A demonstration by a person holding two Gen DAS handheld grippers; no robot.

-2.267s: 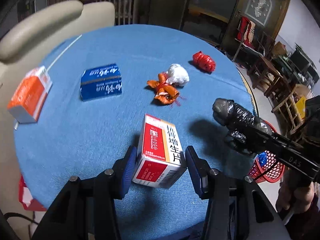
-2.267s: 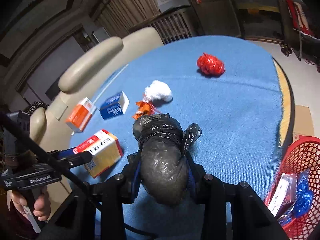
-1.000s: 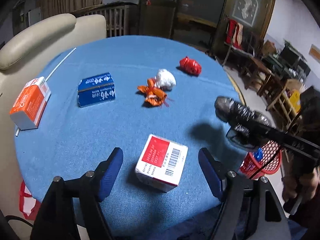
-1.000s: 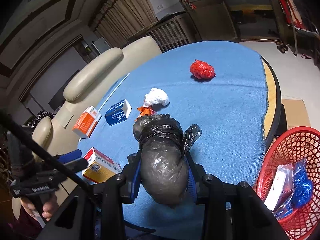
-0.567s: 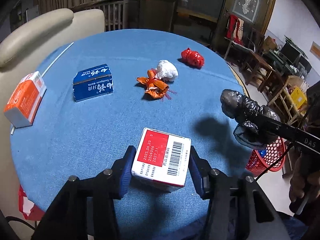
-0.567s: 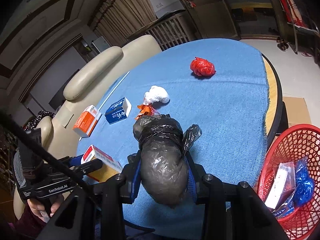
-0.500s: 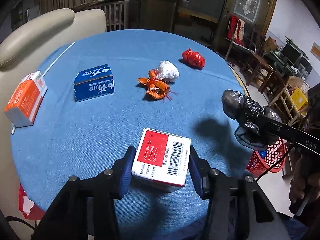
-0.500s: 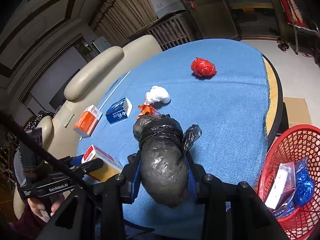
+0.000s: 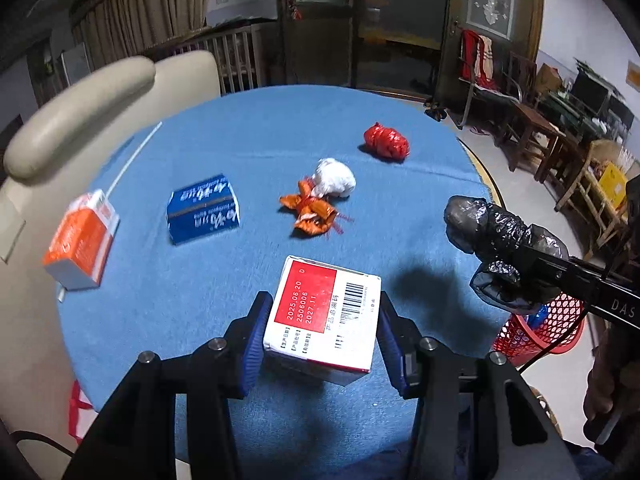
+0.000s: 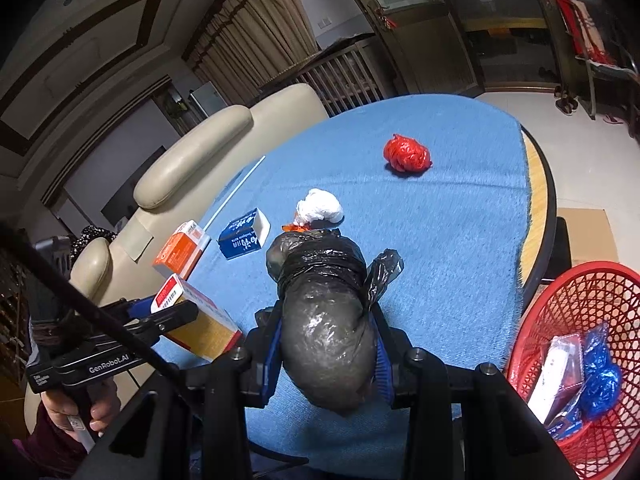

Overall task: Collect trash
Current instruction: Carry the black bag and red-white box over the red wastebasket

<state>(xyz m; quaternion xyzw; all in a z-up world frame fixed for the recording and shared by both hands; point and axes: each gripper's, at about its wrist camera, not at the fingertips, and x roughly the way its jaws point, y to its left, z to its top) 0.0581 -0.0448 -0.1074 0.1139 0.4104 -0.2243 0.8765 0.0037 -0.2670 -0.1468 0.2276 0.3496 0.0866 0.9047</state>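
Left wrist view shows the left gripper (image 9: 322, 326) pinching the red-and-white box (image 9: 325, 324) at lower centre, the right gripper (image 10: 326, 354) clamping the black bag bundle (image 10: 324, 312); both seem mid-carry, needing release over the red basket (image 10: 576, 300), lower right.

Left gripper (image 9: 322, 326): black two-finger unit, blue pads clamped on both sides of the red-and-white cardboard box (image 9: 324, 318), held low over table edge. Right gripper (image 10: 326, 346): same build, pads closed on the black plastic-wrapped bundle (image 10: 324, 308), raised above table.
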